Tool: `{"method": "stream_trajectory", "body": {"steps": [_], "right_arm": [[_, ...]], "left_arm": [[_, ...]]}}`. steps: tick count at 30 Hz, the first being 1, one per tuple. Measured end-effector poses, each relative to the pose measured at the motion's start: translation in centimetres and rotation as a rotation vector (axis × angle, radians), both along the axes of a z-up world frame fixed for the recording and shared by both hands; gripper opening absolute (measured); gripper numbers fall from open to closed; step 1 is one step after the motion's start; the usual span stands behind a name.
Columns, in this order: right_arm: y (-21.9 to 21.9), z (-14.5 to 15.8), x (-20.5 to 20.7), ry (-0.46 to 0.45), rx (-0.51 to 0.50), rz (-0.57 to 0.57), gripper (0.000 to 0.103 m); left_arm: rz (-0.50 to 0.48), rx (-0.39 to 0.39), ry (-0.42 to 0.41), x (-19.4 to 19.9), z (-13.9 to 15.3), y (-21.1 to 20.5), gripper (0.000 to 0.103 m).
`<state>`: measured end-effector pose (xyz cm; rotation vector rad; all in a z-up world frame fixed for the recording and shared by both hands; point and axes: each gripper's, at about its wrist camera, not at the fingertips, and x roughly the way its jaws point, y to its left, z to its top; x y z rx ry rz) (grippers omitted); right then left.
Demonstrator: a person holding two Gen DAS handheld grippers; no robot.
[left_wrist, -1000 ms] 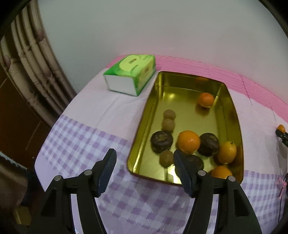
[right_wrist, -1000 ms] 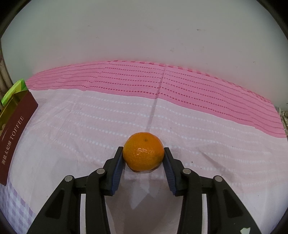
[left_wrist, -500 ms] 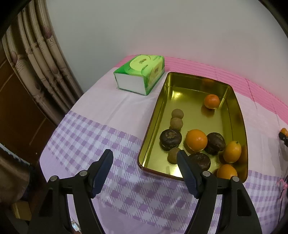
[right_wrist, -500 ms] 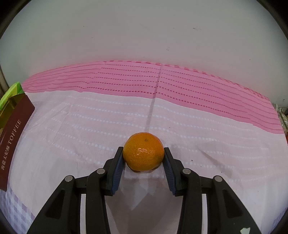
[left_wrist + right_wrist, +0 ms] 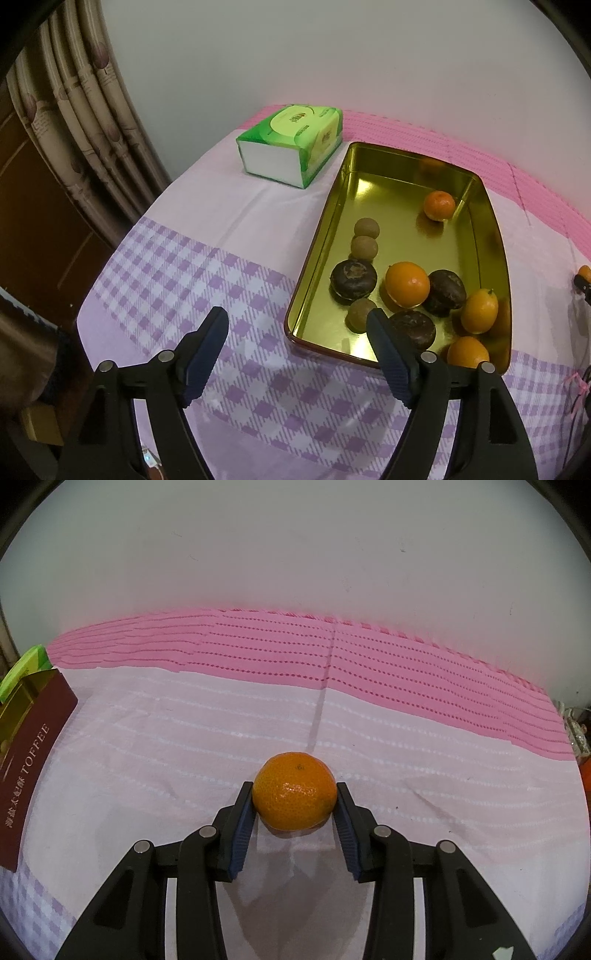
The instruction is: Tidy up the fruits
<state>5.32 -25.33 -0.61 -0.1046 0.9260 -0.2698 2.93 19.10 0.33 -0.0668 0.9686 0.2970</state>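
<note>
A gold tin tray lies on the cloth with several fruits in it: oranges such as the middle one, dark round fruits and small brown ones. My left gripper hovers over the tray's near left corner, its jaws opening with nothing between them. In the right wrist view my right gripper is shut on an orange that sits on the pink cloth. That orange and gripper tip show small at the right edge of the left wrist view.
A green tissue pack stands left of the tray's far end. Curtains hang at the left beyond the table edge. The tray's maroon TOFFEE side is at the left of the right wrist view. A white wall backs the table.
The left gripper has widened its jaws and drawn back from the tray, so more of the table shows. The right gripper keeps its hold on the orange, nearly still.
</note>
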Motion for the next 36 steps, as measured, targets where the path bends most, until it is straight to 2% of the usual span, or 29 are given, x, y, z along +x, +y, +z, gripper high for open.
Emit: {"method": "stream_trajectory", "body": {"steps": [10,16,29,36], "right_arm": [[1.0,0.9,-0.7,-0.009,0.0,0.033,0.039],[3.1,2.0,-1.3,-0.018,0.019,0.086,0.039],[12.3,4.5,-0.5,-0.037,0.077,0.31,0.039],[17.3,4.4,-0.3,-0.015,0.103,0.428,0.039]], "left_arm": [[0.004,-0.014,-0.007,-0.2,0.1,0.0,0.078],[0.019,-0.025,-0.011,-0.3,0.3,0.4,0.078],[0.052,-0.036,-0.004,-0.5,0.1,0.9,0.079],[0.055,-0.04,-0.005,-0.8,0.2,1.0,0.079]]}}
